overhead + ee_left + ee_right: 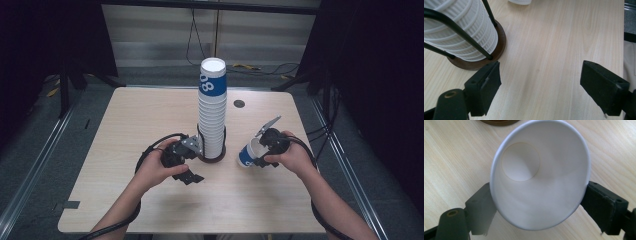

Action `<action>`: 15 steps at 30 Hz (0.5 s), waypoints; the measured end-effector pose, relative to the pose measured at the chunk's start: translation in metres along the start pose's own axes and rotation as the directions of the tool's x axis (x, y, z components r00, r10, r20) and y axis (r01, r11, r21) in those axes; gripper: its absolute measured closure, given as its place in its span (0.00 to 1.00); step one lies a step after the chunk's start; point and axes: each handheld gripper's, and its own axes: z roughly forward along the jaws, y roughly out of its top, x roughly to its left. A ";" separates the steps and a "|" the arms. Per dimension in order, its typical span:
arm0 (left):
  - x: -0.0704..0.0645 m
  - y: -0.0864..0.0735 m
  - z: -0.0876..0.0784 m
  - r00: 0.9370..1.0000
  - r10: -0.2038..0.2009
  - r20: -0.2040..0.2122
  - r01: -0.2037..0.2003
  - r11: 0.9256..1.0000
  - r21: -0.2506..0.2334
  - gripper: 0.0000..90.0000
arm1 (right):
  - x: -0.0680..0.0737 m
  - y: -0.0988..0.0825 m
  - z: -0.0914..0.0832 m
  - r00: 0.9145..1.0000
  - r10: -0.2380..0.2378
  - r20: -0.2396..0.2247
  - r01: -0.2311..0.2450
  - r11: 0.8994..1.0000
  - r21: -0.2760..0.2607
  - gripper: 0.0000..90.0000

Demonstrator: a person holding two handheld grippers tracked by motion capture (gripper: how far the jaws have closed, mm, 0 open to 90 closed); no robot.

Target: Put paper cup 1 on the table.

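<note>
The left gripper (192,161) sits low on the table (125,125), just left of the holder (212,159), a dark round base with thin black rods rising around the stack (212,110) of nested cups. In the left gripper view its jaws stand wide apart with only bare wood between them, one pad close to the base (499,47) but apparently not pressing on it; my guess is that this hand waits there to steady the holder, since so tall a stack could tip if bumped or loaded from above. The stack (461,32) stands upright inside the rods, which are there to keep the cups in a straight column, and the top cup carries a blue band. To the right, apart from the holder, a single cup (249,153) lies tilted on its side, mouth toward the right gripper (265,150). In the right gripper view the jaws flank the cup (539,177) near its rim, parted about as wide as the cup itself, and whether the pads press on the paper wall or merely touch it I cannot tell. Holding near the rim keeps the base free, which would suit dropping it onto the stack.
</note>
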 end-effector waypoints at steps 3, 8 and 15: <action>0.000 -0.001 0.001 1.000 0.007 0.003 -0.007 1.000 0.000 0.19 | 0.000 0.002 0.001 1.000 -0.005 0.009 0.005 1.000 -0.003 0.17; 0.001 -0.001 0.001 1.000 -0.005 0.004 0.005 1.000 -0.009 0.19 | 0.002 0.004 0.004 1.000 0.010 0.013 -0.009 0.999 -0.033 0.17; 0.002 -0.003 0.000 1.000 -0.009 0.004 0.009 1.000 -0.011 0.19 | 0.003 0.008 0.008 1.000 0.015 0.020 -0.014 0.997 -0.070 0.16</action>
